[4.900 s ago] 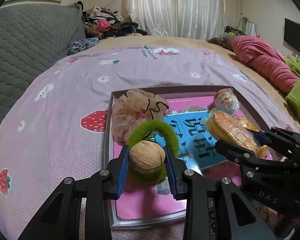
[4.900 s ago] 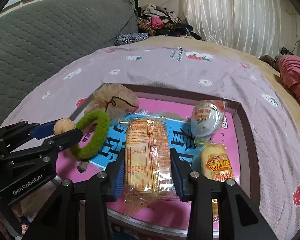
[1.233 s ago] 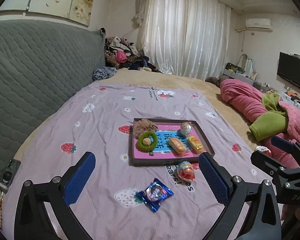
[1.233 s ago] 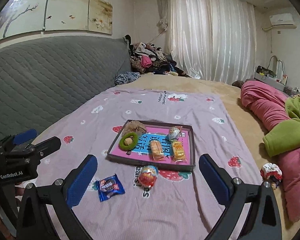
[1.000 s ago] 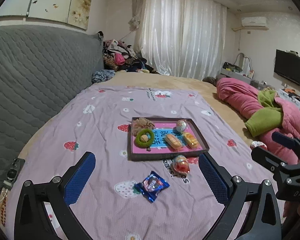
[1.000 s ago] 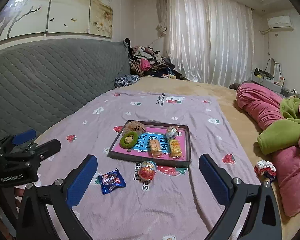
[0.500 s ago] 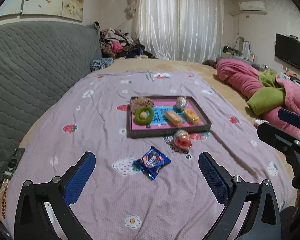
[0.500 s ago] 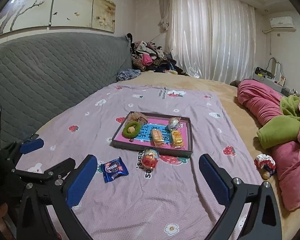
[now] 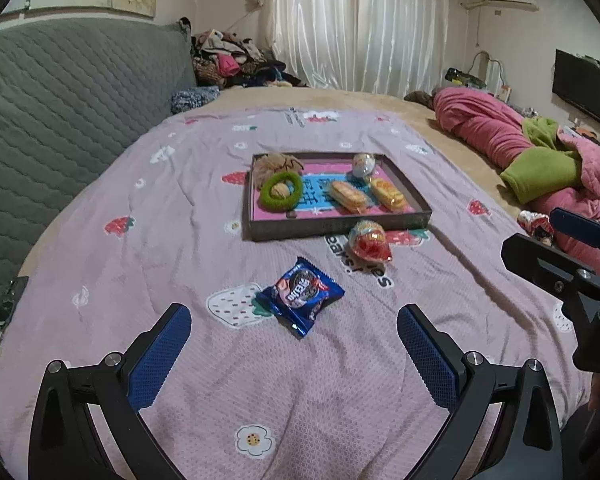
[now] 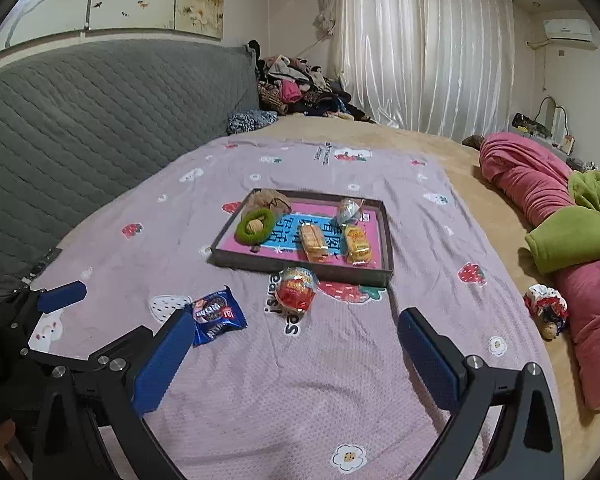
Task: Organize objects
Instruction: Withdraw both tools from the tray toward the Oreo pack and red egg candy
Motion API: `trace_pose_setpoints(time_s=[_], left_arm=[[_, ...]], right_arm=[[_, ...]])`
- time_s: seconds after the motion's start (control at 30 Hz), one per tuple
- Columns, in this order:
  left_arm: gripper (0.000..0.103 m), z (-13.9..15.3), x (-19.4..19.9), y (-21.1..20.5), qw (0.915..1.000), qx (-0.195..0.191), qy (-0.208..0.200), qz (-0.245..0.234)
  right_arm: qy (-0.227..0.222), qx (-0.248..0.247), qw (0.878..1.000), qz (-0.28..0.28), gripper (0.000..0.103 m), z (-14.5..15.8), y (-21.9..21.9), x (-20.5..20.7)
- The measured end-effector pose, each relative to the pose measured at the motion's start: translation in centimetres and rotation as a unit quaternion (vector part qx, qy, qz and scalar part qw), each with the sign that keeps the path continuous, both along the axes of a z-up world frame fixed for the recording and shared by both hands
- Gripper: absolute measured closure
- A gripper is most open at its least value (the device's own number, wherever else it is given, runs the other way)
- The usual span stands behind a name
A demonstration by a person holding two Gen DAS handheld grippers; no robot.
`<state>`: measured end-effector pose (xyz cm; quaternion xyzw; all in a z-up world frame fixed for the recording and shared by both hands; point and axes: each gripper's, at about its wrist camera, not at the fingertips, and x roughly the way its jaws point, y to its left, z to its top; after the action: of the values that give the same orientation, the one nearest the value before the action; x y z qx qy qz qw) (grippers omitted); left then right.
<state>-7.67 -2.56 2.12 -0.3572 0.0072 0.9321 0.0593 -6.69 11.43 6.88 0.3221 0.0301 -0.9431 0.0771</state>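
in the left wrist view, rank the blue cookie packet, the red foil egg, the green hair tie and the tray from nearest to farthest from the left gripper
From the left gripper:
1. Blue cookie packet, on the bedspread just ahead.
2. Red foil egg, farther out, slightly right, just before the tray.
3. Tray, its front wall behind the egg.
4. Green hair tie, inside the tray, left part.

One tray (image 9: 340, 227) held two orange snack packs (image 9: 349, 197), one green hair ring (image 9: 281, 191), one walnut (image 9: 280, 191), one beige scrunchie (image 9: 278, 163) and one foil egg (image 9: 363, 164). Outside lay one blue cookie packet (image 9: 300, 295) and one red-wrapped egg (image 9: 369, 241).
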Motion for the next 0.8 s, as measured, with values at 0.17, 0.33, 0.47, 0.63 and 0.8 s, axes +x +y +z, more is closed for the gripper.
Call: trace_pose_setpoints(time_s=[0.17,0.33,0.47,0.63,0.8], left_arm=[[0.000,-1.6,-0.7,0.1,0.9999,-0.002,-0.015,-0.001],[0.000,-2.8,-1.1,0.0,0.9997,-0.001,-0.026,0.001],[0.000,-3.8,-1.5,0.0,0.9994,-0.004,-0.034,0.000],[0.000,-4.5,-1.8,0.3,0.9994,-0.002,-0.035,-0.004],[0.000,-5.3,-2.5,0.7,0.9993,-0.002,-0.036,-0.012]], right_arm=[[-0.013,-0.002,1.000,-0.001,0.001,-1.5,0.0,-0.7],[-0.025,-0.003,1.000,-0.002,0.001,-2.9,-0.1,-1.2],[-0.032,0.000,0.999,-0.004,0.001,-3.7,0.0,-1.5],[-0.035,0.000,0.999,-0.005,0.001,-4.6,0.0,-1.9],[-0.041,-0.001,0.999,-0.006,0.001,-5.5,0.0,-2.7]])
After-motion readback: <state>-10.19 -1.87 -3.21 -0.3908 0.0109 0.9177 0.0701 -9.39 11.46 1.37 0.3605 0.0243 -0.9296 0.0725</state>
